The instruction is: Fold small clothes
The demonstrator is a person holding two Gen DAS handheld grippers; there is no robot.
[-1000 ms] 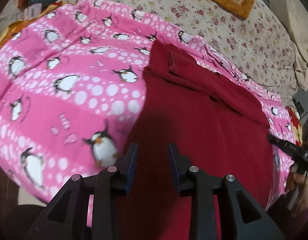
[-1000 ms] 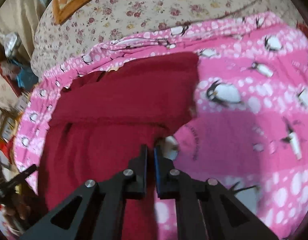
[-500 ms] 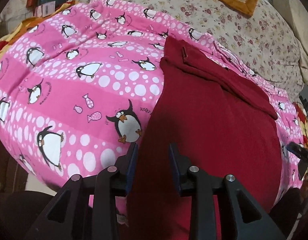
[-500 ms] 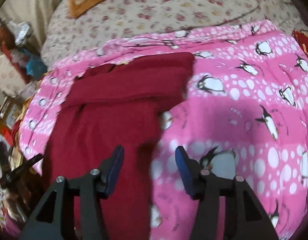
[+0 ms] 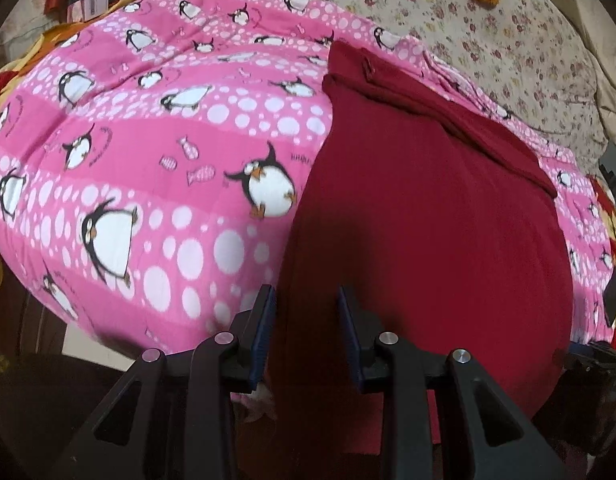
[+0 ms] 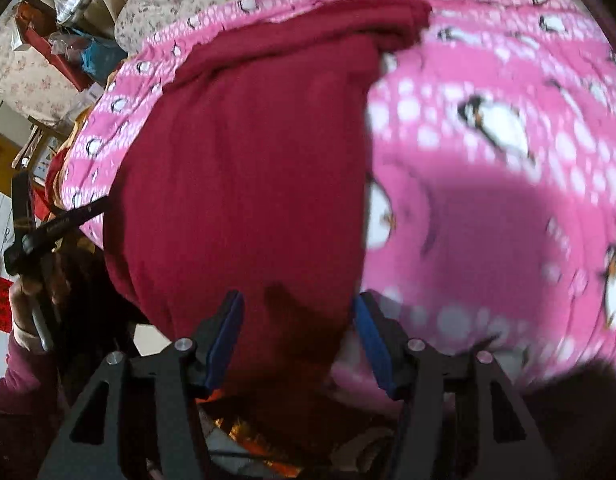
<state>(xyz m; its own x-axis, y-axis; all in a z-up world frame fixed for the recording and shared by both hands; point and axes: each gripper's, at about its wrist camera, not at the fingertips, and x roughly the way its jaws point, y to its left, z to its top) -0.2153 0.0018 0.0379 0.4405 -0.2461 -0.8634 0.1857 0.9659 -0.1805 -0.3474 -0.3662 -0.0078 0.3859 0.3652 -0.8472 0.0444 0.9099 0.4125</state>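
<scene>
A dark red knit garment (image 5: 428, 220) lies on a pink penguin-print blanket (image 5: 147, 140), draping over its near edge. The left gripper (image 5: 305, 312) pinches its hem; the right gripper (image 6: 297, 320), just opened, straddles it loosely.

We see both fisheye views bowed hard, with straight edges curving and dark vignette filling the corners. Our left wrist view is fairly sharp and evenly lit by soft indoor light; the pink penguin blanket (image 5: 155, 168) reads crisp at centre left, and a soft shadow darkens the dark red garment (image 5: 428, 220) at lower centre. Our right wrist view is smeared by motion blur, worst at right, with a broad shadow at centre right and bright patches at far left.
</scene>
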